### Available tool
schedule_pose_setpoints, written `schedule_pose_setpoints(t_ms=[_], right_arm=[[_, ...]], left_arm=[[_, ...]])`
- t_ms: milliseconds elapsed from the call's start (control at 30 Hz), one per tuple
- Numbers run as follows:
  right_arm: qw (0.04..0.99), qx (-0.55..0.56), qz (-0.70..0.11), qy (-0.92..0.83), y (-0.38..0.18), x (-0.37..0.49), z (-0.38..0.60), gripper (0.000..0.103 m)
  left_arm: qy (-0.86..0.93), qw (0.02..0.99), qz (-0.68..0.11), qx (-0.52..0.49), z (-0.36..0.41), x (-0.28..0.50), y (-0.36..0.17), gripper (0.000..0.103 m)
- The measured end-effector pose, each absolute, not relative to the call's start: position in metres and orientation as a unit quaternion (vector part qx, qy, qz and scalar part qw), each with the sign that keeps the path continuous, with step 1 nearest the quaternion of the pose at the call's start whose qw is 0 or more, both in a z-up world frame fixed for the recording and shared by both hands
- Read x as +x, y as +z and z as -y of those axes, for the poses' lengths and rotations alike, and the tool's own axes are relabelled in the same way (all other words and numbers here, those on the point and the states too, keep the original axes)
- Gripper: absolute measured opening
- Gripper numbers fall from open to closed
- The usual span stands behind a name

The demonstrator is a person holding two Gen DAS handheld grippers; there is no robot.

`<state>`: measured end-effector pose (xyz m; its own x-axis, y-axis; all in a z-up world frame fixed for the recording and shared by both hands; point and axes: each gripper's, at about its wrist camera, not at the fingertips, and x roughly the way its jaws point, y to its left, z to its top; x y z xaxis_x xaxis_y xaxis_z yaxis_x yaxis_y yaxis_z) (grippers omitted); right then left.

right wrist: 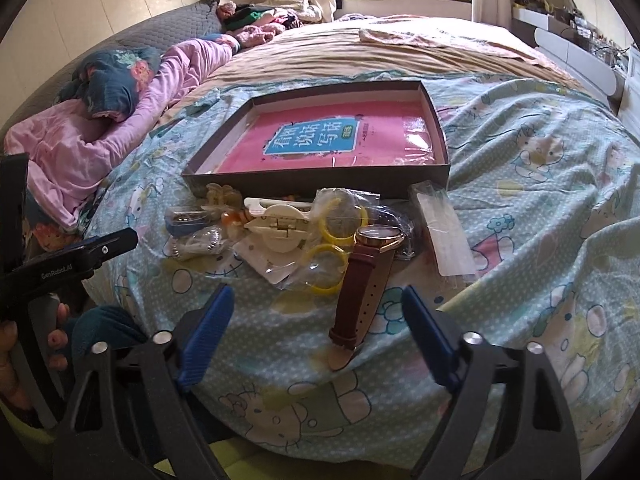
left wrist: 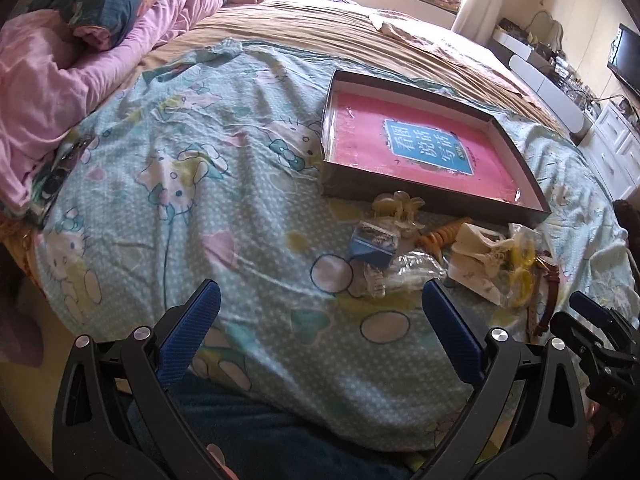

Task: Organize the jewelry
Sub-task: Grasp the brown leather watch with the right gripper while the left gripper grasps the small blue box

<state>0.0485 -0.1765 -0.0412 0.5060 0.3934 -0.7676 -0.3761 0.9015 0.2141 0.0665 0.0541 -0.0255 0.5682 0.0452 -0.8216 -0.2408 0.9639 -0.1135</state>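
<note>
Both grippers are wide open and hold nothing: the left gripper [left wrist: 320, 320] hovers over bare bedspread, the right gripper [right wrist: 318, 324] straddles the brown-strapped watch [right wrist: 366, 276]. The jewelry pile [right wrist: 280, 232] lies mid-frame just before the shallow box [right wrist: 316, 178], apparently its destination

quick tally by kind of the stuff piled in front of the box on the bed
yellow bangles: 2, as far as I can tell
brown-strap watch: 1
cream hair claw clip: 1
small blue box: 1
clear flat packet: 1
orange clip: 1
Total: 7
</note>
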Motion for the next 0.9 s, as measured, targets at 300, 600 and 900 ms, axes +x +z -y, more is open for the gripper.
schedule_pose_setpoints(t_ms=[300, 600, 900], right_arm=[[0.862, 0.014, -0.456, 0.222, -0.051, 0.063, 0.174, 0.06], [0.855, 0.027, -0.47, 0.219, -0.063, 0.077, 0.179, 0.044], [0.846, 0.039, -0.481, 0.226, -0.071, 0.085, 0.181, 0.022]], left_arm=[[0.069, 0.873, -0.473, -0.095, -0.055, 0.097, -0.038, 0.094], [0.053, 0.87, -0.485, -0.072, -0.046, 0.12, -0.05, 0.085], [0.034, 0.865, -0.496, -0.071, -0.04, 0.129, -0.059, 0.052]])
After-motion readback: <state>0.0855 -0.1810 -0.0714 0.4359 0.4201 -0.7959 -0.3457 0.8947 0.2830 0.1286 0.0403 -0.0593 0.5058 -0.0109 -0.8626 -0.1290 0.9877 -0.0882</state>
